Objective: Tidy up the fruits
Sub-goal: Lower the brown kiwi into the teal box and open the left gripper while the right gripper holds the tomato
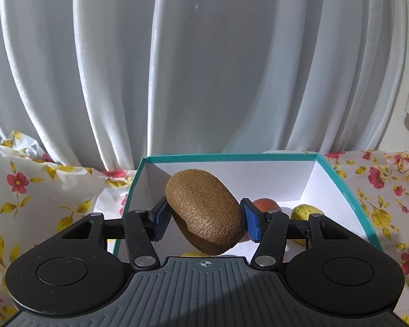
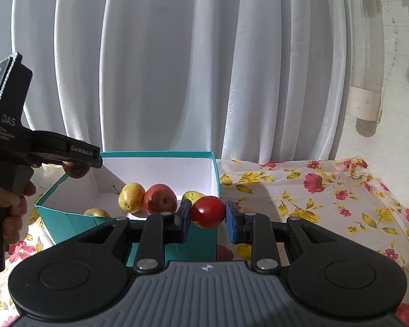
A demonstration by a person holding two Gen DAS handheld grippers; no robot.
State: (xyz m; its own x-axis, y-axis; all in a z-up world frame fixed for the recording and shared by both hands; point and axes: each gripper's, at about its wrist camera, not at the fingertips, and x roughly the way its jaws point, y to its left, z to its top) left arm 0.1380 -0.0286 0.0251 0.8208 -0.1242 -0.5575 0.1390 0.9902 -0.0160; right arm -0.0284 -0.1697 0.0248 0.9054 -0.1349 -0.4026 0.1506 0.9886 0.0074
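Observation:
My left gripper (image 1: 203, 218) is shut on a brown kiwi (image 1: 204, 211), held above the open teal box (image 1: 231, 157) with a white inside. From the right wrist view the same left gripper (image 2: 76, 163) hangs over the box's left rim with the kiwi (image 2: 75, 170) under it. My right gripper (image 2: 207, 216) is shut on a small red fruit (image 2: 207, 212) just above the box's near right corner. Inside the teal box (image 2: 161, 153) lie a yellow pear (image 2: 131, 196), a red pear (image 2: 159, 199) and other yellow pears, partly hidden.
A flowered cloth (image 2: 313, 196) covers the table to the right of the box. White curtains (image 2: 177, 68) hang close behind. A clear bottle (image 2: 365, 54) is fixed to the wall at the far right. A person's hand (image 2: 13, 204) grips the left tool's handle.

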